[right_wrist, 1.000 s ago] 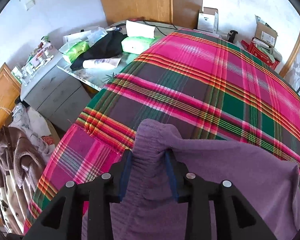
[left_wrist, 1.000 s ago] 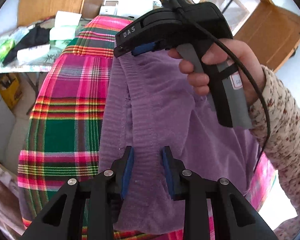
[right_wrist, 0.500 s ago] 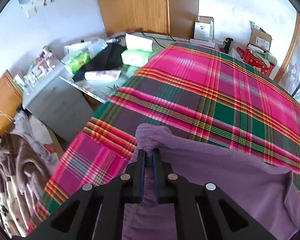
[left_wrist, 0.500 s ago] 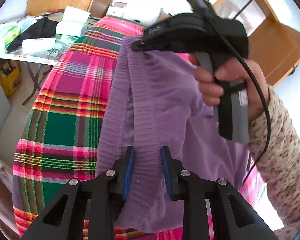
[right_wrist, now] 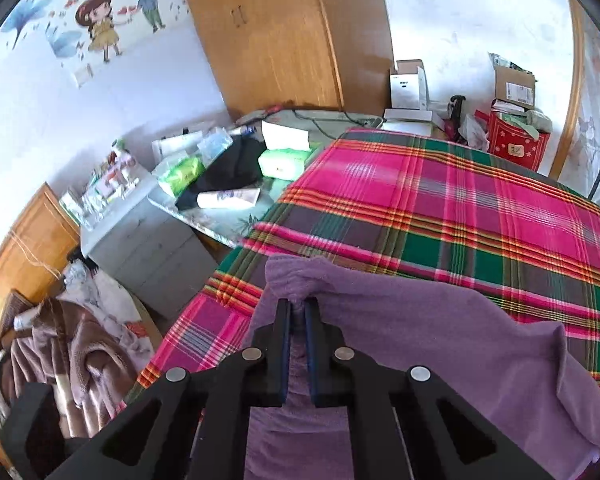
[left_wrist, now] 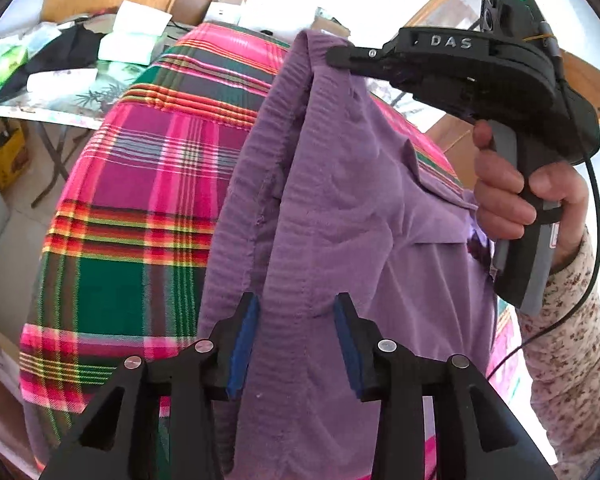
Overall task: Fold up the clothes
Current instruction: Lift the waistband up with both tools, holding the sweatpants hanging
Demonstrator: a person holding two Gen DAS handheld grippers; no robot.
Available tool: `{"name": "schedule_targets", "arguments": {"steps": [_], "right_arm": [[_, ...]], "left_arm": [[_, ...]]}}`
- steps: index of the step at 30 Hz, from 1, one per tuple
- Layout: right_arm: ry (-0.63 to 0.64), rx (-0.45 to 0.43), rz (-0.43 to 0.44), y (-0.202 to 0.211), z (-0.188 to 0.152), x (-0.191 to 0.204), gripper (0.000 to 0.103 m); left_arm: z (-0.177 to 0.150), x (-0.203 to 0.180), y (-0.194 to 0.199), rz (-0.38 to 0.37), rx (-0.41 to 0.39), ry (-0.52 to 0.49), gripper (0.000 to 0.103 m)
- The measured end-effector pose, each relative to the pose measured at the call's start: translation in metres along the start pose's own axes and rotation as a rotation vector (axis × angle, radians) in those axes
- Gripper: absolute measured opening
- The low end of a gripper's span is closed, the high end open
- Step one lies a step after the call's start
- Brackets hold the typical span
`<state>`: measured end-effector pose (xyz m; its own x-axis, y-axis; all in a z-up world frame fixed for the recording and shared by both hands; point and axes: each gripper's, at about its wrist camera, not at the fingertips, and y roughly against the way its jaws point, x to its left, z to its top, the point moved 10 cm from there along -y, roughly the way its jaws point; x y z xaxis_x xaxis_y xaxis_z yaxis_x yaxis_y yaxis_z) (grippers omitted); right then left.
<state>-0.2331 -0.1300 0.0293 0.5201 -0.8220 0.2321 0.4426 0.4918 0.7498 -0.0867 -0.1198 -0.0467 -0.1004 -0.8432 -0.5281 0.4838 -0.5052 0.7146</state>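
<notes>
The right hand-held gripper (right_wrist: 297, 312) has snapped together on the ribbed edge of the purple garment (left_wrist: 340, 208) and lifted it off the plaid bed (right_wrist: 460, 208). The left hand-held gripper (left_wrist: 296, 340) has just been opening; its pads now stand spread with the hem between them, unpressed. I reckon the left must re-grip before any fold.

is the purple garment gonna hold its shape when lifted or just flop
Likely floppy: the purple garment hangs in loose folds from the right hand-held gripper. Probably light, since one pinched edge carries it. The ribbed knit looks grippy, not slippery.
</notes>
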Motion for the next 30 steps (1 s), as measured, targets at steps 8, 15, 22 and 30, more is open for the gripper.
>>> {"name": "schedule_targets", "arguments": {"steps": [8,15,22,30], "right_arm": [[-0.021,-0.006,0.030,0.003,0.001,-0.003,0.007],[-0.048,0.013,0.042,0.000,-0.007,-0.014,0.007],[-0.059,0.019,0.046,-0.003,-0.010,-0.018,0.007],[-0.071,0.027,0.045,-0.009,-0.010,-0.018,0.007]], "left_arm": [[-0.008,-0.020,0.000,-0.141,0.054,-0.017,0.040],[-0.021,-0.041,-0.001,-0.248,0.130,-0.080,0.040],[-0.031,-0.028,-0.001,-0.215,0.181,-0.053,0.040],[-0.034,-0.022,0.005,-0.257,0.172,0.032,0.037]]}}
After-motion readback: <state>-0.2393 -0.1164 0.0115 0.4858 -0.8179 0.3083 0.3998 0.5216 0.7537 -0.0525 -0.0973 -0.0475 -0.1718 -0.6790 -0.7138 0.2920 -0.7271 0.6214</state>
